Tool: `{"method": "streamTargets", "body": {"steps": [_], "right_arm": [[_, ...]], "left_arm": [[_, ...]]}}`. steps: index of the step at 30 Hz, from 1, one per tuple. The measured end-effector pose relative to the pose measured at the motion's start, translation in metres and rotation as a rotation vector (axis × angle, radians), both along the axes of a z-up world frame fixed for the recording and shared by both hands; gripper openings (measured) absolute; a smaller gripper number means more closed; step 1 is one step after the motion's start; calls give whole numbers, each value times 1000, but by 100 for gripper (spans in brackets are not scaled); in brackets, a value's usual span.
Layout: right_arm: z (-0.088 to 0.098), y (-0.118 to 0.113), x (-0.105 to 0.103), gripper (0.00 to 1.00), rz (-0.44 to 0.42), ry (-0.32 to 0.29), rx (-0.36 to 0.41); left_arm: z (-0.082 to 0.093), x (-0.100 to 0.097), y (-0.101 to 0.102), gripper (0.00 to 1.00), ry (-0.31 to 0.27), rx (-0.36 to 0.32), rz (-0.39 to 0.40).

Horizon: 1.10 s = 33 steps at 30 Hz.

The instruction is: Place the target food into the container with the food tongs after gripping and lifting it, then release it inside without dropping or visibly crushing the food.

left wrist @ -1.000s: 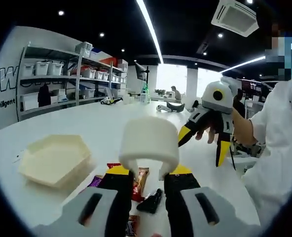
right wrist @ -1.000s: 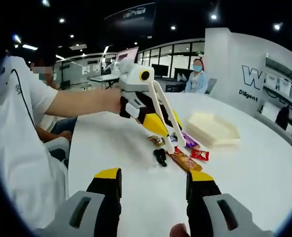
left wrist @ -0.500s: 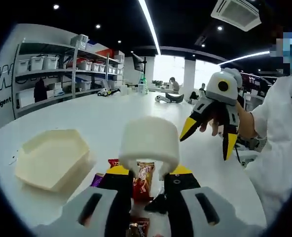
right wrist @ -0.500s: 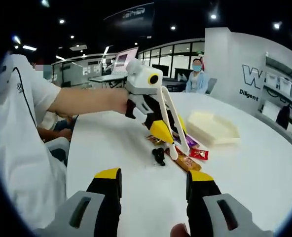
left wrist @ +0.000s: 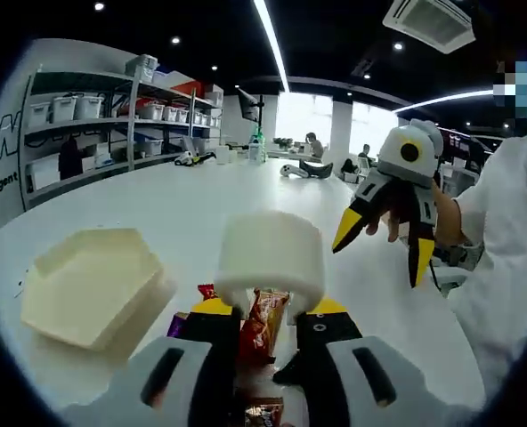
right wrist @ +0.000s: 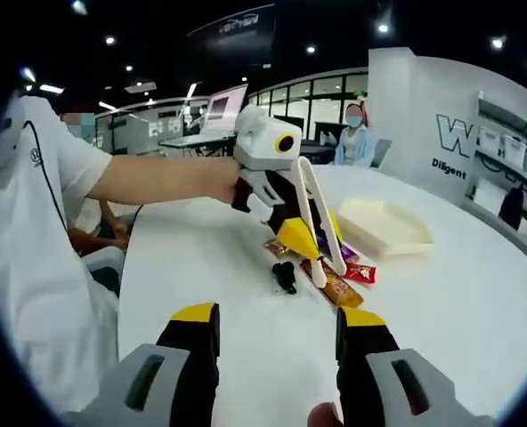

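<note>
White plastic tongs [left wrist: 270, 258] are clamped between the jaws of the left gripper [left wrist: 265, 311], which are drawn close together on the tongs' arms. In the left gripper view the looped head of the tongs stands above the jaws. In the right gripper view the two long arms of the tongs [right wrist: 312, 227] slope down from the left gripper [right wrist: 286, 218], and their tips reach the snack pile on the white table [right wrist: 459, 302].

The snacks lie loose on the table in one small group:
- An orange-brown wrapped bar [right wrist: 336, 286] lies nearest the tong tips; in the left gripper view it [left wrist: 262, 322] shows between the left jaws, and whether the tips touch it cannot be told.
- A red packet [right wrist: 360, 273] lies just beside the bar.
- A purple packet [right wrist: 344, 253] lies behind the tong arms.
- A small black item [right wrist: 285, 277] lies on the table beside the bar.

The container, a pale cream hexagonal tray [left wrist: 90, 285], sits on the table near the snacks; no food is visible inside it. In the right gripper view the tray [right wrist: 384, 227] lies beyond the pile.

The right gripper [right wrist: 277, 351] hangs above bare table, jaws wide apart and holding nothing. In the left gripper view the right gripper [left wrist: 388, 240] is raised in a hand [left wrist: 415, 218], well apart from the snacks.
</note>
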State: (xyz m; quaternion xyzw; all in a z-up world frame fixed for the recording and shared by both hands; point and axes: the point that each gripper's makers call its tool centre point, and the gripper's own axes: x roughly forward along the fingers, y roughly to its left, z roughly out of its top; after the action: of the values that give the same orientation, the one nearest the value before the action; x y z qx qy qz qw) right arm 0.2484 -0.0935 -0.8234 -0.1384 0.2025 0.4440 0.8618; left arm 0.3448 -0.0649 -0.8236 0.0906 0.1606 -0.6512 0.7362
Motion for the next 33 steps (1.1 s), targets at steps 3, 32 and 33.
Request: {"method": "streamTargets", "body": {"steps": [3,32,33], "right_arm": [[0,0,0,49,1,-1,2],[-5,-4,-1,48,-6,6,-3],[-5,-4,-1,48,-6,6,-4]], "left_arm": [[5,1,0,23,-7,-6,-6],[-14,5,0,19,23,34,20],[-14,5,0,19,25,33,20]]}}
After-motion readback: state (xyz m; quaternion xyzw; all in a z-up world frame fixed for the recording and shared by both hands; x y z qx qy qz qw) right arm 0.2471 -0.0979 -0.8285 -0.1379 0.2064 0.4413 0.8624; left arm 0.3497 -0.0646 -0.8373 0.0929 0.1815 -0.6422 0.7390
